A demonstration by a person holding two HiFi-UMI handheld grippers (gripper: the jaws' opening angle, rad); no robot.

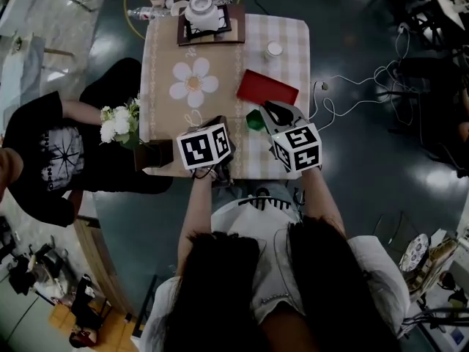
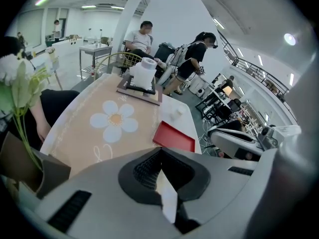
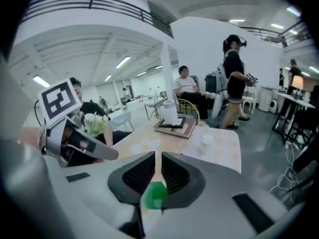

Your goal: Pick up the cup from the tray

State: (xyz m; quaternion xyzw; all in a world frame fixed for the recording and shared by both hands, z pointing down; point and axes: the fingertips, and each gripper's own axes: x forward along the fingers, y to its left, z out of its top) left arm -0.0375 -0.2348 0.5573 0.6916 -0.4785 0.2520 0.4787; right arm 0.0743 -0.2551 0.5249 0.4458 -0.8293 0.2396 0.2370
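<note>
Right hand-held gripper point(image 3: 158, 158) clenched on green cup point(image 3: 154, 195), just off 7 o'clock of red tray point(image 1: 267, 88): grasp seemingly made; next, lift straight up, keeping upright.

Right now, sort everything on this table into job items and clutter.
Job in hand:
- green cup, between the jaws of the right gripper
- red tray, bare

Lying about:
- white flowers
- small white cup
- white pot on a dark board
</note>
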